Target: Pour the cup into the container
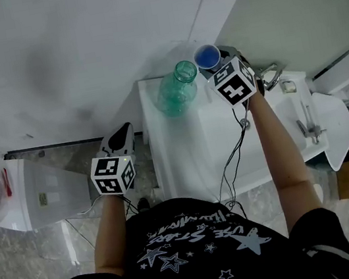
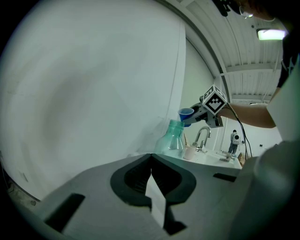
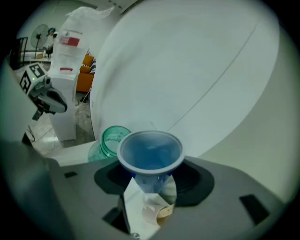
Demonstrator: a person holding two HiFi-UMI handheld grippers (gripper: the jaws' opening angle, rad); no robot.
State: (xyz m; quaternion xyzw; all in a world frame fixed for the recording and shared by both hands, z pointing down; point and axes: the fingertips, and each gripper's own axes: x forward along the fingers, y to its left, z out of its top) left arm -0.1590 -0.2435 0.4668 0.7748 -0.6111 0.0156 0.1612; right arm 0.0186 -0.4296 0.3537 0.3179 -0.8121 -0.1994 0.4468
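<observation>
The right gripper (image 3: pixel 151 177) pinches a blue plastic cup (image 3: pixel 150 152), contents unclear. An open green translucent bottle (image 3: pixel 109 140) stands at its nine o'clock. The left gripper (image 2: pixel 151 161) is pressed together.

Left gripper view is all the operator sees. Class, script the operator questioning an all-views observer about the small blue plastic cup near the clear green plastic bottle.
Operator: How is the cup held?
Observer: The jaws of the right gripper are closed on the lower wall of the small blue plastic cup.
Operator: Is its mouth over the bottle?
Observer: In the head view, its rim sits just right of the mouth of the clear green plastic bottle, beside it rather than over it.
</observation>
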